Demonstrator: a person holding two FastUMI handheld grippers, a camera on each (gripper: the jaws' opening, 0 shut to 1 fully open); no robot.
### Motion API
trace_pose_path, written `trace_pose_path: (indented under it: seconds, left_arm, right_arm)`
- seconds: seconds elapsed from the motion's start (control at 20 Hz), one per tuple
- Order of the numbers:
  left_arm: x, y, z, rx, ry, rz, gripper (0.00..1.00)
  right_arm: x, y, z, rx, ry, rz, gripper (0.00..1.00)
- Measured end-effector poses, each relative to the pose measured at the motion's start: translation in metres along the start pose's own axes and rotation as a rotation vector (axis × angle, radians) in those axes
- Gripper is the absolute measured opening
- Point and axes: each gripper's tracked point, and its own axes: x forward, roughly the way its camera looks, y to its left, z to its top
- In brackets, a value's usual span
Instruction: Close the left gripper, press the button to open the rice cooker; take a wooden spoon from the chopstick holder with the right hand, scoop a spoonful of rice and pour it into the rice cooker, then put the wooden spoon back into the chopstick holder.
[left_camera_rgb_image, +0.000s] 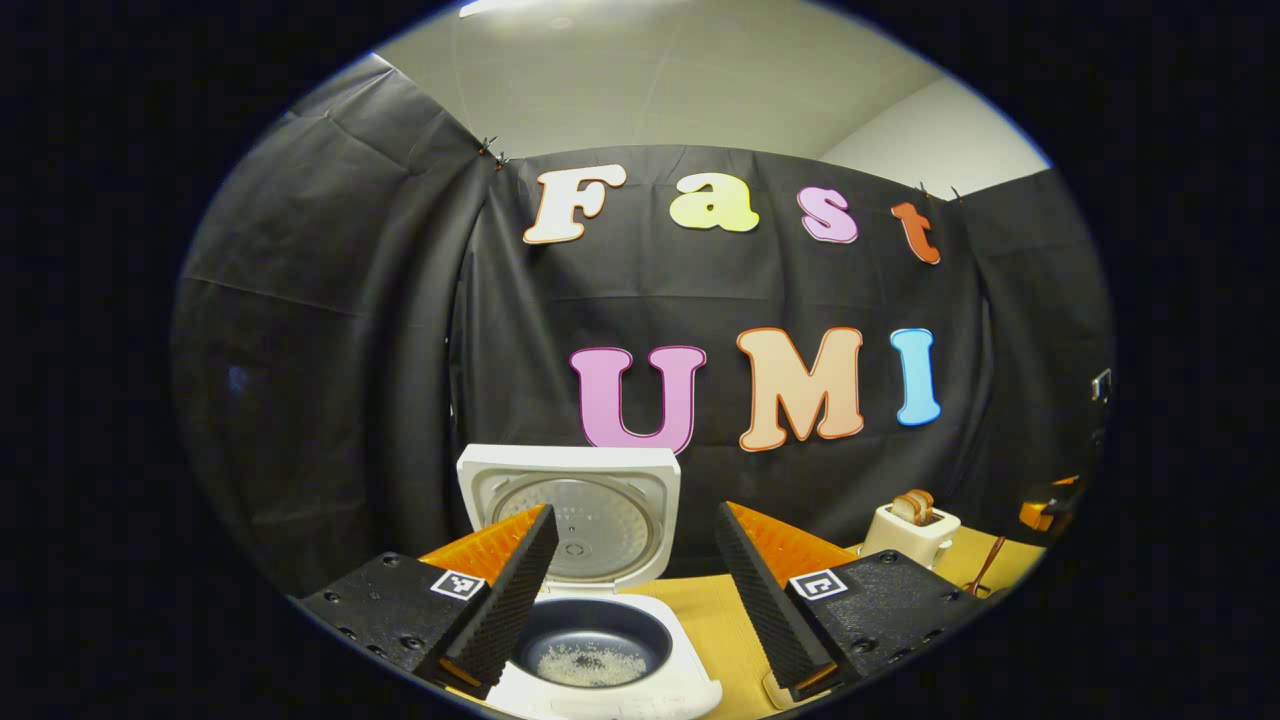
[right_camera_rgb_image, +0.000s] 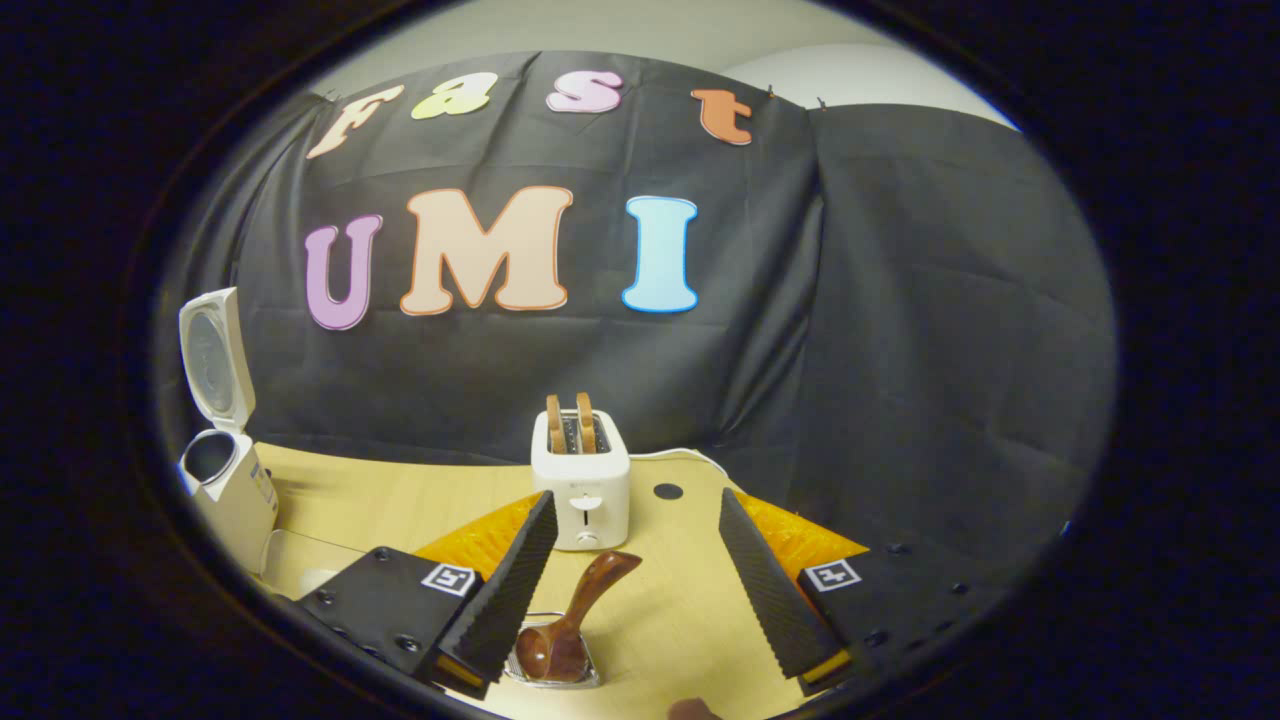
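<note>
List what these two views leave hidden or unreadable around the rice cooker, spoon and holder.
- Rice cooker: its front and button are cut off by the bottom edge of the left gripper view, and the left gripper's finger covers its left side.
- Chopstick holder: mostly hidden by the wooden spoon and a finger of the right gripper, right gripper view.
- Rice in the pot: amount too small to judge.

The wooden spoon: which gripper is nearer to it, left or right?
Right. The right gripper hangs just above the wooden spoon, jaws open; the left gripper is over the rice cooker.
</note>
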Motion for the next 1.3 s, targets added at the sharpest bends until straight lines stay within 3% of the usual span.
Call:
trace_pose_path:
  seconds: [0.5,0.85,1.3]
  left_arm:
    - [0.107,0.044,0.023,-0.012,0.036,-0.009,0.92]
    - [0.171,0.066,0.009,-0.030,0.078,0.021,0.93]
    - [0.194,0.062,-0.023,0.010,0.184,0.034,0.92]
  right_arm:
    - [-0.023,0.015,0.005,-0.036,-0.022,-0.010,1.00]
    - [-0.034,0.009,-0.008,-0.046,0.004,-0.033,1.00]
    - [-0.032,0.012,0.001,-0.039,-0.011,-0.026,1.00]
